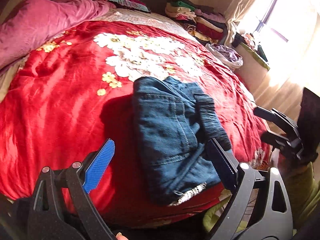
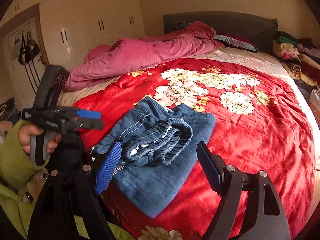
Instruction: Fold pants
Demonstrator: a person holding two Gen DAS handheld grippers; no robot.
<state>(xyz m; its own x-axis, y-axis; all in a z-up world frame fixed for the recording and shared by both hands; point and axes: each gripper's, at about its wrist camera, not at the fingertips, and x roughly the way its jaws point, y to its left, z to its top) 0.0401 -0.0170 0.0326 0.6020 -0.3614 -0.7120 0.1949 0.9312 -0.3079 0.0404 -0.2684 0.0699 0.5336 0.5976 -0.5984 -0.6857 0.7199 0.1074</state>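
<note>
Left wrist view shows your pants (image 1: 172,138) already folded compactly at the bed's (image 1: 60,104) 6 o'clock edge, both grippers (image 1: 160,166) (image 2: 158,168) released, leaving only tidying.

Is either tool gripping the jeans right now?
No, the left tool and the right tool both stand open above the folded jeans, with no denim pinched between their fingers.

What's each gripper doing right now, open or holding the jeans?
Left gripper: open, holding nothing, above the folded jeans.
Right gripper: open, empty, jeans beneath it.
</note>
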